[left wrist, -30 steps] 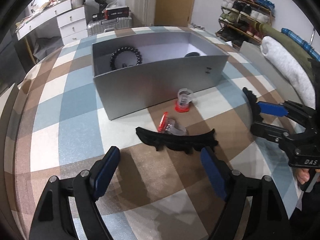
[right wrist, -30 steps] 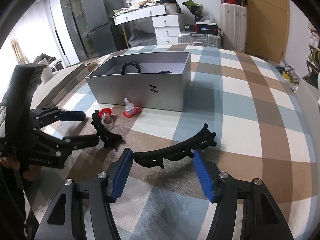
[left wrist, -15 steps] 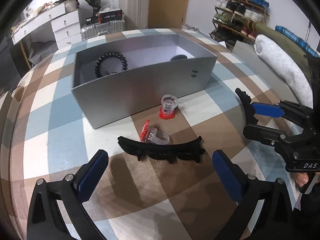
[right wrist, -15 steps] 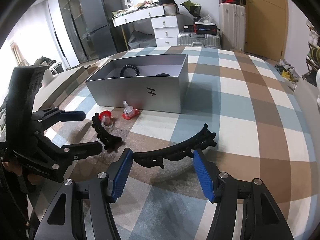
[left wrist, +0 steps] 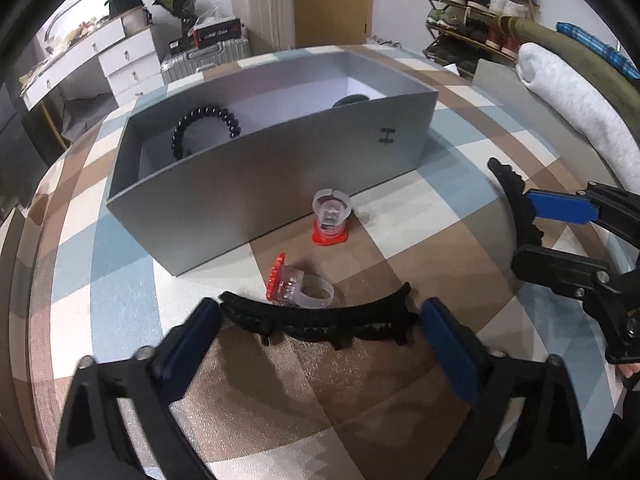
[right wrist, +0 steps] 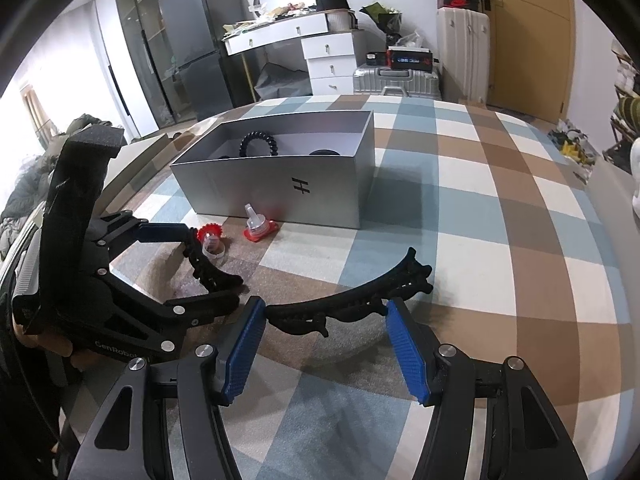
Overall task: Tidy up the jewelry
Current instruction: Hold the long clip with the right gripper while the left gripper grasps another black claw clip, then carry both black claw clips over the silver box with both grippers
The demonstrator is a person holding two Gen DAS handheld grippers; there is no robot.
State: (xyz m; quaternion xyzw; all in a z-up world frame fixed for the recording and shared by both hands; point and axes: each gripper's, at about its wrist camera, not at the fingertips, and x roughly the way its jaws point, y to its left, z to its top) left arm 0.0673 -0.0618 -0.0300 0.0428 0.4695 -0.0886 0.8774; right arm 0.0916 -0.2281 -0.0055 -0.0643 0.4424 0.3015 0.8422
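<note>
Since the earlier frames the left gripper (left wrist: pixel 320 330) has advanced toward the near curved black toothed plastic hair clip (left wrist: pixel 320 322), and its blue-padded fingers have narrowed from a wide spread to bracket that clip's two ends. The jaws remain apart; whether the pads touch the clip ends cannot be determined. The right gripper (right wrist: pixel 326 330) is unchanged: its fingers stand apart, with the tips at the ends of a second curved black toothed hair clip (right wrist: pixel 352 302), which lies on the checked blue, brown and white tablecloth (right wrist: pixel 500 240). No firm grasp is visible.

A clear plastic ring with a red flower top (left wrist: pixel 298 284) lies on its side, touching the far edge of the left clip. A second clear ring on a red base (left wrist: pixel 331 216) stands upright just beside the near wall of the open grey rectangular cardboard box (left wrist: pixel 240 196). Inside the box, a black beaded bracelet (left wrist: pixel 204 126) leans at the far left, and a dark round object (left wrist: pixel 352 101), mostly hidden, sits at the far right. In the right wrist view, the left gripper (right wrist: pixel 208 268) appears at the left.
</note>
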